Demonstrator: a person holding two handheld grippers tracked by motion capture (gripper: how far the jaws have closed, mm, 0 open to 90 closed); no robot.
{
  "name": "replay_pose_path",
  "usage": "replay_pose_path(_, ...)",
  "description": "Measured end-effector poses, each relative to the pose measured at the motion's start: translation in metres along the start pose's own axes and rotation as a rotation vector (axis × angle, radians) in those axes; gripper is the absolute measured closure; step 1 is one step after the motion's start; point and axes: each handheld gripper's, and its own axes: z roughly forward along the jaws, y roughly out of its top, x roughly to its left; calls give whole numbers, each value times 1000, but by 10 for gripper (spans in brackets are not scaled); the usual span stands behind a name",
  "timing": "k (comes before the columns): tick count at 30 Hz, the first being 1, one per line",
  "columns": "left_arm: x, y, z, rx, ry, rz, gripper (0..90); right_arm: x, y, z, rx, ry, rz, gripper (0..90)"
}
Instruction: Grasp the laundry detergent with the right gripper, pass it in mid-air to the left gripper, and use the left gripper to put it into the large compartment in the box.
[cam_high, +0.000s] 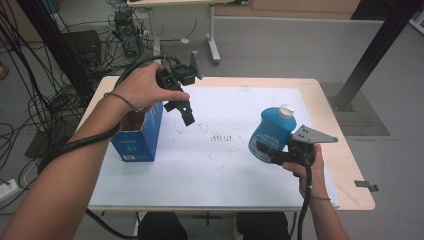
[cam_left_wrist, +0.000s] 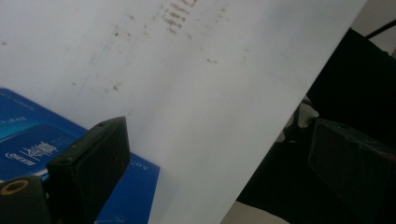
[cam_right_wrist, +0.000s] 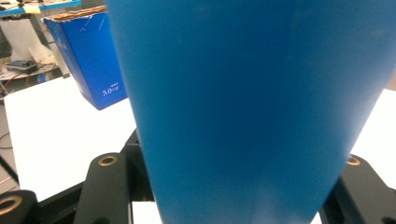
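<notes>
My right hand-held gripper (cam_high: 265, 150) pinches the blue bottle (cam_high: 272, 131), lifted at the counter's (cam_high: 225, 170) right; my left hand-held gripper (cam_high: 184, 111) hangs spread. Next: carry it left, into the open blue box (cam_high: 137, 135).

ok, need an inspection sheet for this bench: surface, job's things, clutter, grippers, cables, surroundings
surface: wooden table under a white sheet with small brownish marks near its middle.
job's things: blue bottle with a white cap, tilted, lifted off the sheet; open-topped blue carton upright at the left edge.
clutter: nothing seen on the sheet.
grippers: right gripper shut on the bottle's lower body; left gripper open, empty, above the sheet beside the carton.
cables: one trails along each forearm; a tangle lies on the floor at far left.
surroundings: grey floor, second table's legs behind, black frame post at right.
</notes>
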Motion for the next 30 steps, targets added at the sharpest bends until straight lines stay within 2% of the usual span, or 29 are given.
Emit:
replay_pose_path(1,0,0,0,0,0,0,53,0,0,0,0,0,0,418)
replay_pose_path(2,-2,-1,-6,-8,-3,45,52,-2,0,1,-2,12,1,418)
replay_pose_path(3,-3,-2,-9,-13,-19,53,53,-3,1,1,-1,18,0,418)
replay_pose_path(8,-14,1,-24,-15,-39,167,53,-8,3,3,4,54,-16,418)
replay_pose_path(9,-14,1,-24,-15,-39,167,52,-10,4,3,7,68,-28,418)
replay_pose_path(11,-24,4,-30,-18,-28,220,51,-10,5,3,11,76,-34,418)
replay_pose_path(12,-26,5,-32,-13,-37,241,51,-12,6,3,13,87,-42,418)
replay_pose_path(15,-36,11,-37,-2,-35,280,48,-15,9,4,17,109,-58,418)
replay_pose_path(17,-45,16,-39,12,-21,298,49,-17,11,5,22,128,-76,417)
replay_pose_path(22,-57,24,-40,12,-10,317,49,-20,18,8,27,175,-90,418)
replay_pose_path(30,-66,32,-37,25,-8,345,63,-22,36,21,40,266,-135,418)
